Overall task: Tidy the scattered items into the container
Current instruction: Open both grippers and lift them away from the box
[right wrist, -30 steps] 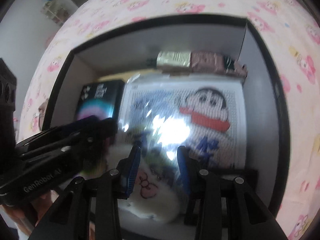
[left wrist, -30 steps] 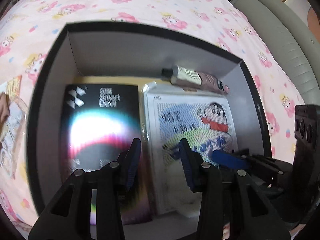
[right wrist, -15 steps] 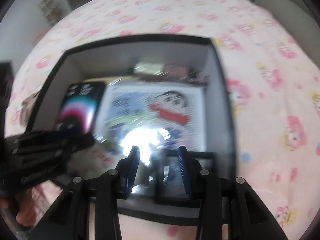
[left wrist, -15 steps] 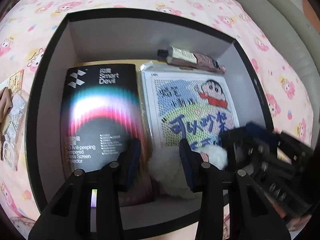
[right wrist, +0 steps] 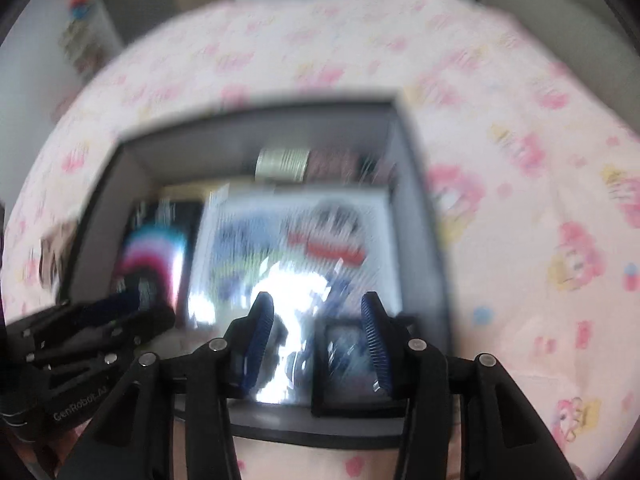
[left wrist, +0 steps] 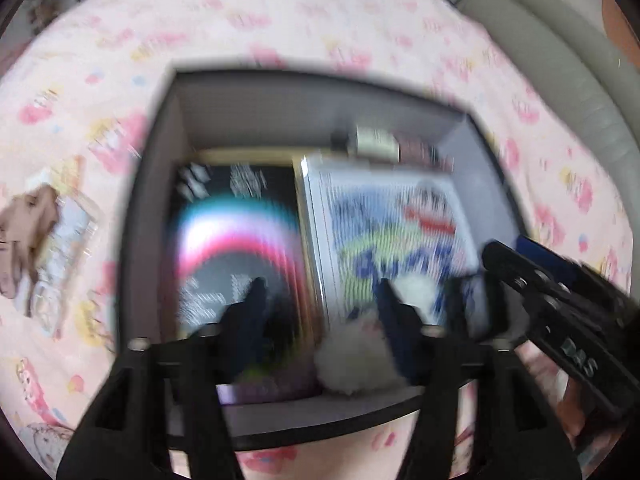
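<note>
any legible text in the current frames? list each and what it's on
"GenRobot.AI": side of the left gripper, seen from the right wrist view.
Partial white lettering on the right gripper: too blurred to read.
Black package in the box: white print smeared, unreadable.
Cartoon sheet: blue characters blurred, unreadable.

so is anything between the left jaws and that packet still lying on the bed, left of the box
Yes: the box's left wall stands between the left gripper, over the box, and the packet on the sheet outside.

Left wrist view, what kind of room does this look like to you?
Probably a bedroom: the box sits on a pink cartoon-print bedsheet, with a grey padded headboard or sofa edge alongside it.
</note>
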The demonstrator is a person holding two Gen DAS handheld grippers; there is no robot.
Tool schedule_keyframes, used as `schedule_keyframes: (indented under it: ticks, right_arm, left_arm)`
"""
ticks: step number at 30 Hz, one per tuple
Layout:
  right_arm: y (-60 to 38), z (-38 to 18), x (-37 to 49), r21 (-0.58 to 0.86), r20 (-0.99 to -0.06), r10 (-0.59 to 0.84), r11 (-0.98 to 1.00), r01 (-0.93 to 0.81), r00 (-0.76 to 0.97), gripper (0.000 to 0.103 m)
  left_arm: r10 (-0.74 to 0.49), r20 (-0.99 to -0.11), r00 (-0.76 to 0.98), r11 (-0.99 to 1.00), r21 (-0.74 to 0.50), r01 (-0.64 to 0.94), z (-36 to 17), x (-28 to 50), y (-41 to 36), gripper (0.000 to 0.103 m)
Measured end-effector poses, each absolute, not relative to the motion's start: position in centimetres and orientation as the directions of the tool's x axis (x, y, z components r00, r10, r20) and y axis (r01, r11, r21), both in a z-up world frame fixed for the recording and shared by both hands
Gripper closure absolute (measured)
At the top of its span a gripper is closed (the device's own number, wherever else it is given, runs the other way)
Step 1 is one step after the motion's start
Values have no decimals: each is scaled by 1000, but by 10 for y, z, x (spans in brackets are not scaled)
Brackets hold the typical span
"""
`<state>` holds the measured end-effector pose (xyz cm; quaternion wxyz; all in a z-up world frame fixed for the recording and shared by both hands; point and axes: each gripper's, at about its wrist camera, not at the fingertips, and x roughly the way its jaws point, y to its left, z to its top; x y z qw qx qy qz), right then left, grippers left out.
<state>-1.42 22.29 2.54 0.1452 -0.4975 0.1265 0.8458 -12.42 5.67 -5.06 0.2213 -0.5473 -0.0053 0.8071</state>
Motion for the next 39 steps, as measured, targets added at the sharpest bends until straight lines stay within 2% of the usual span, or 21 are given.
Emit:
schedule_keyframes:
  ticks: [3,4,8,11,15,20,26,39]
  right_arm:
    - [216,63,3,96,-802,161,-916,-389,-576,39]
    - [214,72,7,101,-787,171,-912,-398,-592,37]
    - [204,105,22,64,-729,253,-900,-431,-636,34]
    - [198,123,33,87,-683,277,-888,-452,-676,34]
    - [184,154,59,117,-643,270,-890,-440,-717,25]
    - [161,163,90,75,-616,310,-892,-446,-724,24]
    - [148,149,123,84,-610,347,-866,-493,-712,24]
    - [135,132,126,65,-642,340,-869,-491,-687,24]
  left_arm:
    - [361,-823,-438,-916,-227,-330,-10,-121,48,23]
    - [350,-804,-480,-921,-203,-332,4,-118,46,21]
    - [317,-727,-609,-927,-102,-360,53,-108,42,6]
    - [310,-694,-650,-926,-66,-371,77,-93,31,1]
    - [331,-686,-648,-916,-70,-395,96,-65,18,1]
    - [328,-665,-671,-921,-68,-383,100,-21,-2,1]
    - [313,-649,-693,-930,-61,-363,94,11,-19,1]
    - [298,-657,-693,-933,-48,-356,84,24,-34,1]
